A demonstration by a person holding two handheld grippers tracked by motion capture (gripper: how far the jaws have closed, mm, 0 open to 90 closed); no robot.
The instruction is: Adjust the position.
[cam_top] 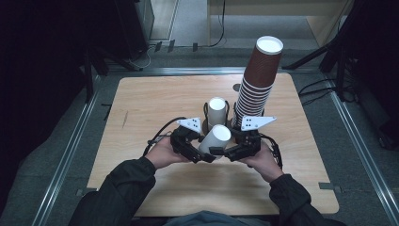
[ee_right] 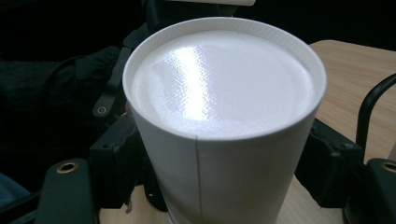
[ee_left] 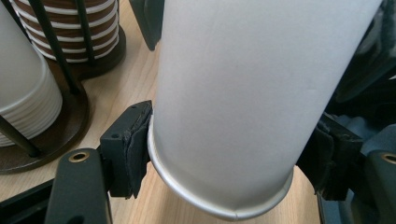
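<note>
Bench [cam_top: 155,101] of pale wood fills the high view, and both hands meet near its front middle around a white cup [cam_top: 214,140], held upside down and tilted, base up. The left tongs [cam_top: 203,155] and right tongs [cam_top: 221,151] meet at it from either side. Just behind stand a short stack of white cups [cam_top: 217,110] and a tall, leaning stack of brown cups [cam_top: 256,80], both in dark wire holders, close enough to hem in the far side. To the left and the front, the bench lies open.

In the left gripper view, the left tongs [ee_left: 224,158] clamp the cup near its rolled rim, pads pressed to the wall. The holders stand near at upper left.

In the right gripper view, the right tongs [ee_right: 219,172] flank the cup's upper wall; whether the pads press or merely stand alongside, I cannot tell.
</note>
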